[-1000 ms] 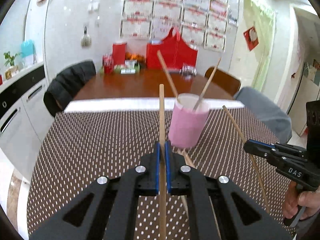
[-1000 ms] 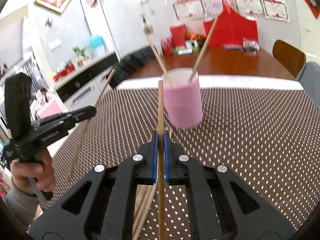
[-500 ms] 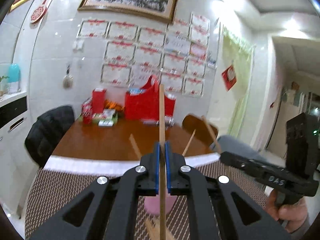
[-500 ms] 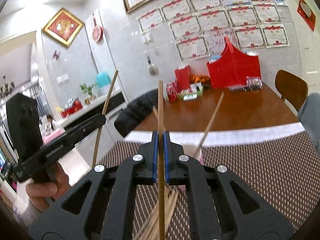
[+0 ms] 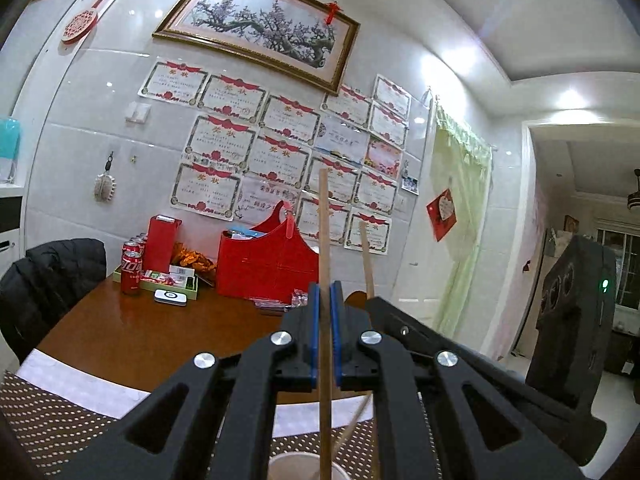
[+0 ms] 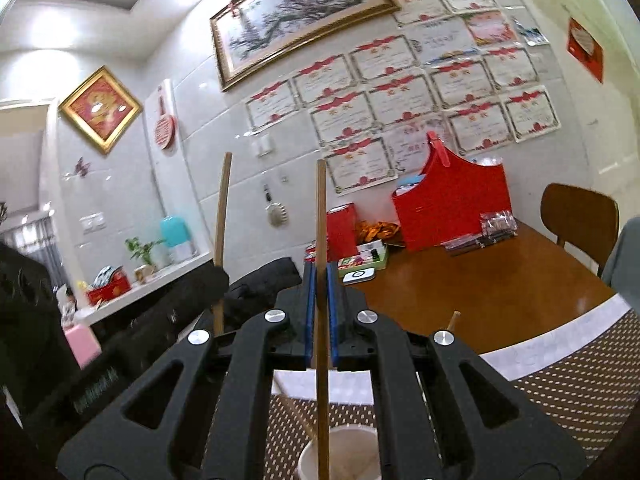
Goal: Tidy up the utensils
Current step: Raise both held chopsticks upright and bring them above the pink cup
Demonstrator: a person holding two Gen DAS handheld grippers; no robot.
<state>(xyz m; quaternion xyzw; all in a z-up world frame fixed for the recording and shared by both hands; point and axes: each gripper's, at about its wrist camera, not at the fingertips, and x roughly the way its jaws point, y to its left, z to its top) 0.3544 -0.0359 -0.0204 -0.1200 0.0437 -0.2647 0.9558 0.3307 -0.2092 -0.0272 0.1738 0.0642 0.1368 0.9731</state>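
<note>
Left wrist view: your left hand-held gripper [image 5: 325, 296] is clamped on an upright chopstick [image 5: 323, 240], whose lower end dips into the cup [image 5: 280, 465] directly below the hand-held gripper. Your right hand-held gripper [image 5: 374, 304] sits just beside it, holding a second chopstick [image 5: 366, 256].

Right wrist view: your right hand-held gripper [image 6: 320, 276] pinches its chopstick [image 6: 321, 216] upright, directly above the cup [image 6: 340, 454] on the dotted worktop [image 6: 560, 392].

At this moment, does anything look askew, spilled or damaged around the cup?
Nothing stands out. Each hand-held gripper, left and right, clamps one upright wooden chopstick whose lower end sits over the open cup. Chopsticks inside lean on its rim, as expected.
</note>
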